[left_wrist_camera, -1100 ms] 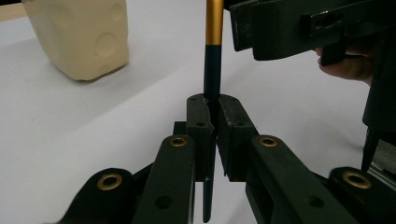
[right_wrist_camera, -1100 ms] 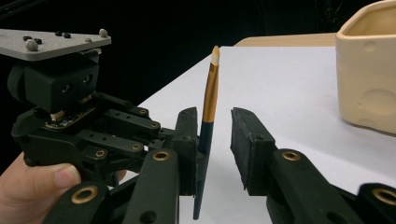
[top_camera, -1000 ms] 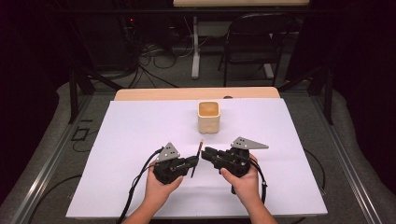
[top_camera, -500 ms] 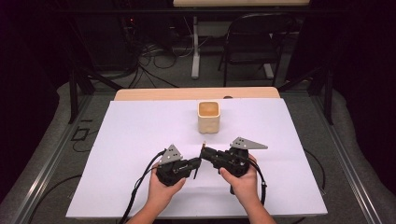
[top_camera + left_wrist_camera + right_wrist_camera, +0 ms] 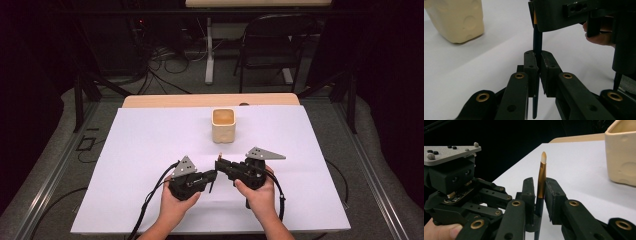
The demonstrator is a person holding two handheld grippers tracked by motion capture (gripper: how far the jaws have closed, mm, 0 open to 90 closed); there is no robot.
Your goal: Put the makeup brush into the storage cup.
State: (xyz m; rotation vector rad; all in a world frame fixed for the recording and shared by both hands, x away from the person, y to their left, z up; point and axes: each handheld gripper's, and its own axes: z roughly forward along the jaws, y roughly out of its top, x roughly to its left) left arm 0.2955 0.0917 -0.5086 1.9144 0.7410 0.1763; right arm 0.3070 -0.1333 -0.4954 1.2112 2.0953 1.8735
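Cream cup (image 5: 223, 125), one brush (image 5: 541, 185), two hand-held grippers (image 5: 220, 170)

A fixed high camera looks forward and down over the white table (image 5: 150, 150). Two close cameras ride the grippers, each looking along its own black jaws just above the tabletop. All three views share the cream cup (image 5: 223, 125) and table surface.

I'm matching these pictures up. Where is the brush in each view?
High view: brush low centre, a short dark stick with an orange tip, nearer than the cup.
Left gripper view: brush, dark handle upright at centre; cup top left.
Right gripper view: brush, gold collar and pale tip, centre; cup right edge.
Shared landmark: the cream cup.
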